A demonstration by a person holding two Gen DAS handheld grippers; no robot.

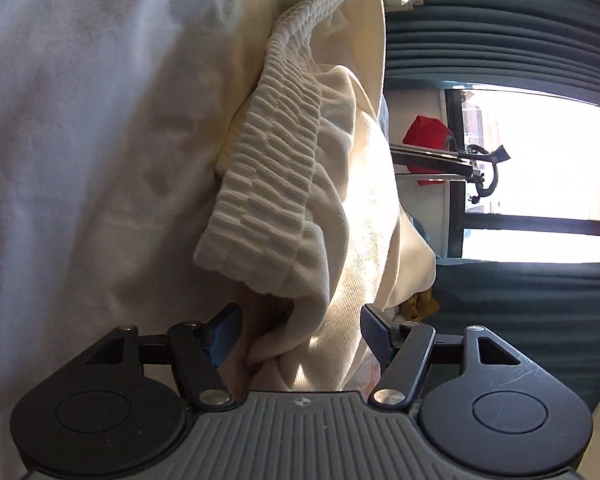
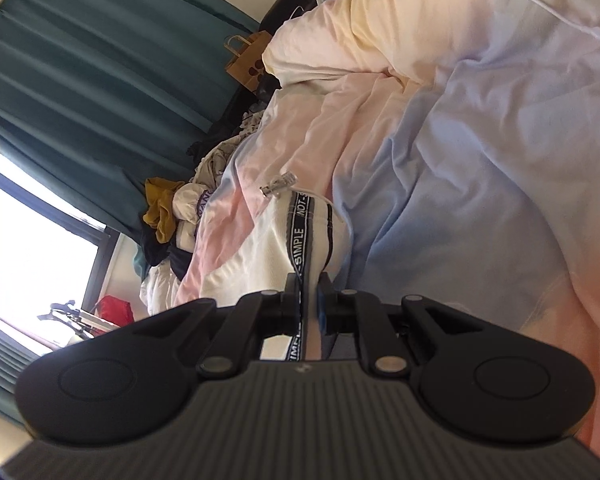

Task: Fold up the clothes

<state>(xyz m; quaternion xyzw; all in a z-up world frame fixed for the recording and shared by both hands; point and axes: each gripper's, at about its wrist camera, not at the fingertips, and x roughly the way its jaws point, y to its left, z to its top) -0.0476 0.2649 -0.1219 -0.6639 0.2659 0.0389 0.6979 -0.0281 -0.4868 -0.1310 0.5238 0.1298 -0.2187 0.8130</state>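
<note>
Right gripper (image 2: 309, 294): jaws pinched on white shorts (image 2: 268, 256) at a black side tape (image 2: 300, 240) reading "SIMPLE", "NOT-". Shorts stretch ahead over pastel bedding (image 2: 460, 200). Left gripper (image 1: 300, 332): jaws apart, cream fabric (image 1: 340, 208) bunched between, ribbed waistband (image 1: 272, 184) just beyond.

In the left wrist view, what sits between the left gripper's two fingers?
A bunched fold of the cream garment lies between the fingers of the left gripper. The jaws stand apart, pads not pressing it. The left wrist view shows this.
</note>
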